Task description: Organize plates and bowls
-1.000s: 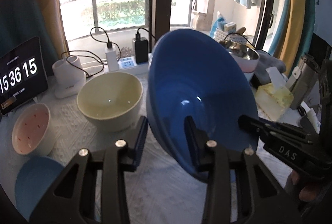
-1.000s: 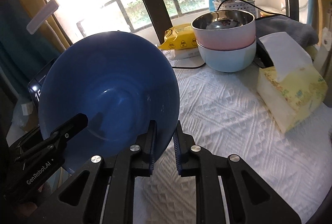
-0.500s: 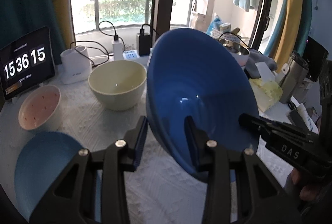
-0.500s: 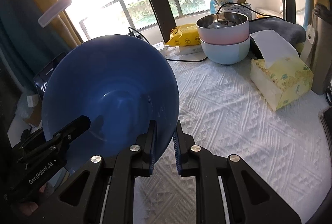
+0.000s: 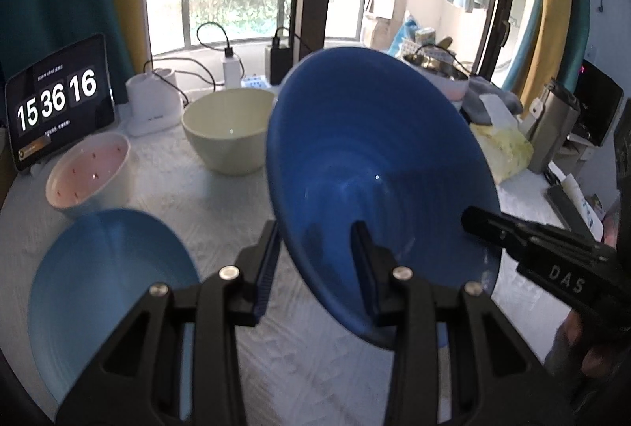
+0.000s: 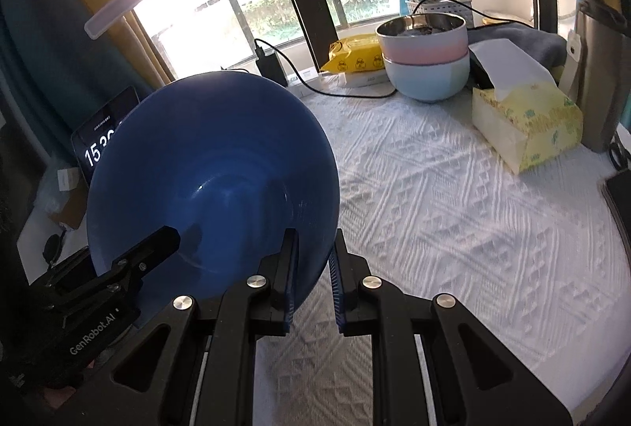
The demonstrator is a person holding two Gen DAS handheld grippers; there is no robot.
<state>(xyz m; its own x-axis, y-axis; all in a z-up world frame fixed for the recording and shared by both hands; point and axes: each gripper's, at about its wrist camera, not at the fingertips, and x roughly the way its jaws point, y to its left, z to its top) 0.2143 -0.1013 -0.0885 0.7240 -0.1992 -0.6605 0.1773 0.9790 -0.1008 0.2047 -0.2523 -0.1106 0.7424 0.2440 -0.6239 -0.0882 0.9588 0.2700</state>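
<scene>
A dark blue bowl hangs tilted above the white tablecloth, held from both sides. My left gripper is shut on its near-left wall, one finger inside the bowl and one outside. My right gripper is shut on the bowl's right rim, which runs between its pads. In the left wrist view, the right gripper's inner finger reaches into the bowl from the right. A light blue bowl lies on the table below and to the left. Beyond it stand a pink-lined bowl and a cream bowl.
A pink bowl stacked on a pale blue one stands at the back right, with a yellow tissue box beside it. A tablet clock, a white lamp base and chargers with cables line the window side. A tall grey container stands at the right edge.
Both grippers have carried the dark blue bowl back from the window, so the table things look farther off. The light blue bowl has come more fully into view at lower left.
</scene>
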